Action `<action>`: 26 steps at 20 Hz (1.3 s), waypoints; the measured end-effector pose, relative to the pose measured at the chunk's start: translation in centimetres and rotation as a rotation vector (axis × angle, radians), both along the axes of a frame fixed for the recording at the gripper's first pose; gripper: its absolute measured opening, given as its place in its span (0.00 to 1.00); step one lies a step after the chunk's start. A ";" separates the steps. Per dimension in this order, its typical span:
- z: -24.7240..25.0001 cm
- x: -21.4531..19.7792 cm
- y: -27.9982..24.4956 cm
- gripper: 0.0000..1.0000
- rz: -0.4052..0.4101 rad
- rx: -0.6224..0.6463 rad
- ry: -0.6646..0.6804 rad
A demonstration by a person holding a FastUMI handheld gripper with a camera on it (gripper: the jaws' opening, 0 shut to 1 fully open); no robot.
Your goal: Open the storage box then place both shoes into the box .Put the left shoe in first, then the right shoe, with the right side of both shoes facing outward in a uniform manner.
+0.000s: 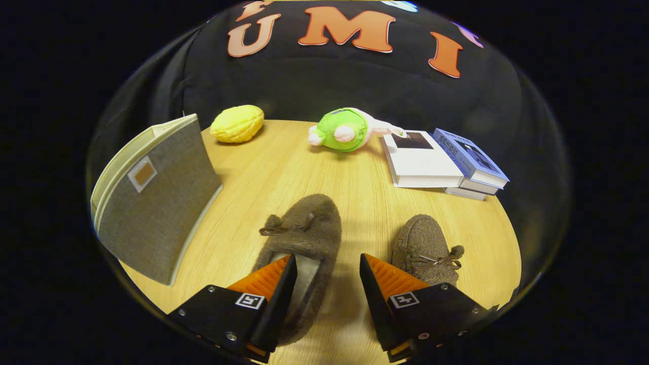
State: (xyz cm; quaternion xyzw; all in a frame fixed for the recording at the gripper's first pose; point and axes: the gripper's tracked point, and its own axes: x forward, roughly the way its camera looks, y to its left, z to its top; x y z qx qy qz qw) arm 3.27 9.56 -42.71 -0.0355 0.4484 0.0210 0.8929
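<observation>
Two brown fuzzy slippers with small bows lie on the wooden table [355,203]. The left one [304,238] points away from me, and its inner side wall runs between the fingers. One fingertip [281,271] sits over the slipper's opening. The other fingertip [372,268] hovers over bare wood between the two slippers. My gripper [327,266] is open and grips nothing. The right slipper [426,248] lies just beyond the right finger. A grey fabric storage box [157,203] with a cream lining and a small tan label stands to the left of the fingers, its top open.
At the table's far side lie a yellow plush toy [237,123] and a green and pink plush toy [345,130]. Stacked books [441,162] rest at the far right. The table's rounded edge curves close on the right.
</observation>
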 end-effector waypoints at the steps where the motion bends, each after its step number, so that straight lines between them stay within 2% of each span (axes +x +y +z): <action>1: -0.5 0.7 -0.2 0.71 -0.011 0.001 -0.011; 4: -1.3 1.8 -0.2 0.60 -0.018 -0.012 -0.027; 6: -2.4 1.8 0.3 0.48 -0.020 -0.005 0.008; 7: -2.8 1.7 0.8 0.39 -0.025 0.010 0.029; 13: -3.0 2.2 0.7 0.13 -0.149 0.116 0.078; 15: -2.6 2.1 1.2 0.07 -0.182 0.182 0.098; 20: 1.3 2.1 4.1 0.06 -0.192 0.304 0.101; 26: 9.1 3.6 9.0 0.06 -0.138 0.365 0.024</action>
